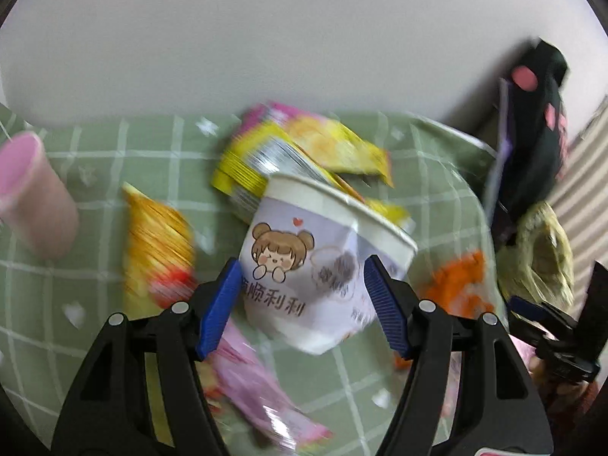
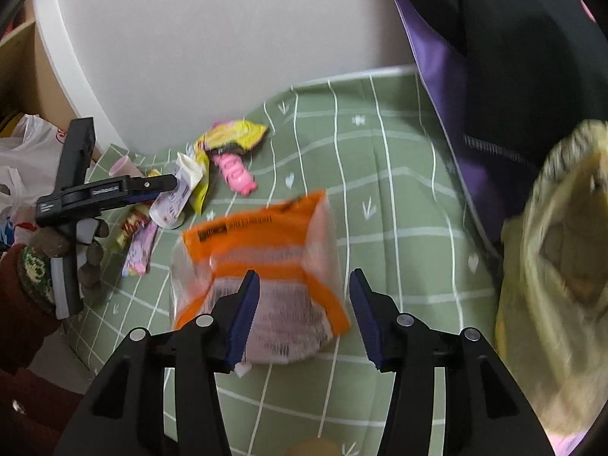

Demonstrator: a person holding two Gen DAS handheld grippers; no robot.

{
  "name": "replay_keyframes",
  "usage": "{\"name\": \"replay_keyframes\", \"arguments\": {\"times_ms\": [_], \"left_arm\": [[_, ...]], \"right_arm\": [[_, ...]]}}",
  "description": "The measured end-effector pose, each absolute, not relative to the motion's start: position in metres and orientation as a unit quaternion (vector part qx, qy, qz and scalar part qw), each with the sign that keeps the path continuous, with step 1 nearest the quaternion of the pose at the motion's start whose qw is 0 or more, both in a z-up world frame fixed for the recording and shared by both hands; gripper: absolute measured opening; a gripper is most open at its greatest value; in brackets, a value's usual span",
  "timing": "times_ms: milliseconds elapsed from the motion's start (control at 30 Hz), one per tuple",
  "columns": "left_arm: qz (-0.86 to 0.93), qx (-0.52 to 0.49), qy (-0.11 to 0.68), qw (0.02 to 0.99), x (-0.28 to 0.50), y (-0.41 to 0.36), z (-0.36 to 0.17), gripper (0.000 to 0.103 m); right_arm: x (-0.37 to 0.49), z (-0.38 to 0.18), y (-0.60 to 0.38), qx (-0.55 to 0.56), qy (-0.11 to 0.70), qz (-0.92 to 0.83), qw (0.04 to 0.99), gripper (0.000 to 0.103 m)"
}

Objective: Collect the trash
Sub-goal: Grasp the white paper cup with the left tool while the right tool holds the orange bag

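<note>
My left gripper (image 1: 302,269) is shut on a crushed white paper cup (image 1: 304,266) with a cartoon girl on it, held above the green checked cloth (image 1: 95,266); the right wrist view also shows this gripper (image 2: 167,186) and the cup (image 2: 173,201). My right gripper (image 2: 304,285) is open above an orange and clear snack bag (image 2: 262,266) lying on the cloth (image 2: 380,174); the bag lies partly between its fingers. A pale yellow bag (image 2: 562,266) gapes open at the right, also in the left wrist view (image 1: 539,254).
Yellow wrappers (image 1: 304,152), an orange-yellow packet (image 1: 155,243), a pink wrapper (image 1: 250,380) and a pink cup (image 1: 34,197) lie on the cloth. A pink toy pig (image 2: 235,171) and a yellow wrapper (image 2: 228,136) lie near the wall. A black and purple bag (image 2: 494,76) stands at right.
</note>
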State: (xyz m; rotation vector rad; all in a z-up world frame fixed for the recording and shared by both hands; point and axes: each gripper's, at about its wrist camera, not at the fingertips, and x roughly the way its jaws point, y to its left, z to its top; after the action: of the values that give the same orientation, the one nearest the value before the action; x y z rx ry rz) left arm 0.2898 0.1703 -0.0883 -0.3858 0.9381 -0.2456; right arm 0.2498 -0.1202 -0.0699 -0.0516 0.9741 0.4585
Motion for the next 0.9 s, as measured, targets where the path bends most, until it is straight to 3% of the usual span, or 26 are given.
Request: {"name": "replay_keyframes", "arguments": {"times_ms": [233, 567, 600, 633, 733, 900], "left_arm": [[-0.161, -0.169, 0.440, 0.867, 0.262, 0.146, -0.081, 0.063], [-0.152, -0.174, 0.476, 0.849, 0.292, 0.142, -0.097, 0.063], [-0.153, -0.173, 0.482, 0.845, 0.295, 0.138, -0.099, 0.058], [-0.151, -0.173, 0.487, 0.843, 0.297, 0.136, -0.100, 0.045], [-0.151, -0.184, 0.495, 0.836, 0.297, 0.133, -0.098, 0.036], [-0.162, -0.189, 0.468, 0.848, 0.282, 0.139, -0.074, 0.033]], "right_arm": [[0.231, -0.080, -0.125, -0.010, 0.461, 0.198, 0.865, 0.046], [0.211, -0.086, -0.128, 0.022, 0.457, 0.175, 0.872, 0.046], [0.208, -0.087, -0.130, 0.029, 0.458, 0.173, 0.871, 0.046], [0.206, -0.088, -0.131, 0.037, 0.461, 0.172, 0.870, 0.047], [0.202, -0.095, -0.132, 0.065, 0.473, 0.174, 0.861, 0.047], [0.203, -0.102, -0.126, 0.082, 0.482, 0.182, 0.853, 0.047]]}}
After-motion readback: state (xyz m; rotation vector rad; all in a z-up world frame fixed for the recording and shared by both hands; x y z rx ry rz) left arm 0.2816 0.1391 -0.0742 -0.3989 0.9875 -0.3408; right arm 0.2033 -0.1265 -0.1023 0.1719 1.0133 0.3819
